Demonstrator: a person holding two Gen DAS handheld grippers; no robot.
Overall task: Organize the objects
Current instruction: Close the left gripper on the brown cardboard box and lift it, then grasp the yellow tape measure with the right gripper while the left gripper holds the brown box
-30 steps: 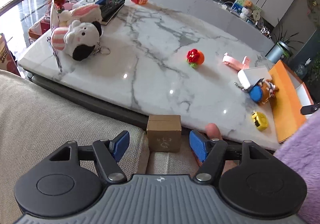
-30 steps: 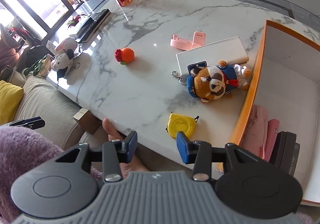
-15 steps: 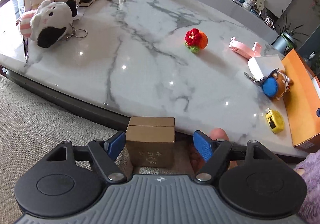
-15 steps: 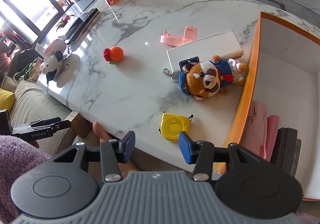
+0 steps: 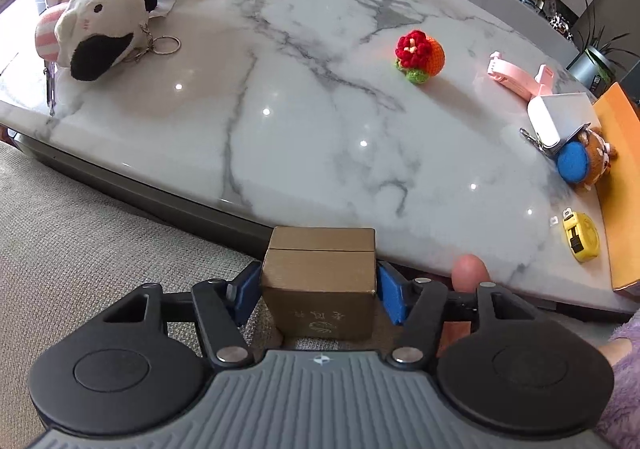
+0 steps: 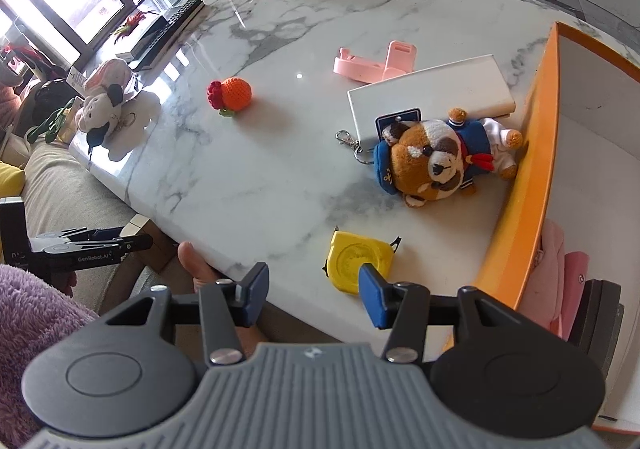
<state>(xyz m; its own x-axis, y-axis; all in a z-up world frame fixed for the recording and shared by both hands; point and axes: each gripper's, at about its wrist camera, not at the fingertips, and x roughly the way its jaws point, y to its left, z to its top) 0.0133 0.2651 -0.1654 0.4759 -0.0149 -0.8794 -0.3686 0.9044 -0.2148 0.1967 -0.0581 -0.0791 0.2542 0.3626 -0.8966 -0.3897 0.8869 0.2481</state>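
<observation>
My left gripper (image 5: 318, 295), jaws just closed, now clamps the brown box (image 5: 320, 283) on the sofa at the marble table (image 5: 280, 121) edge: pickup secured. Right gripper (image 6: 308, 295) gapes empty nr the yellow tape measure (image 6: 358, 261).

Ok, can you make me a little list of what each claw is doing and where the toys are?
left claw: just closed in, blue pads against both sides of the small brown box, which sits on the grey couch below the table edge
right claw: open, nothing in it, over the table edge near the yellow tape measure
dog plush: lying beside the orange box
knitted orange: alone mid-table
white plush: far left corner
surface: marble table
</observation>
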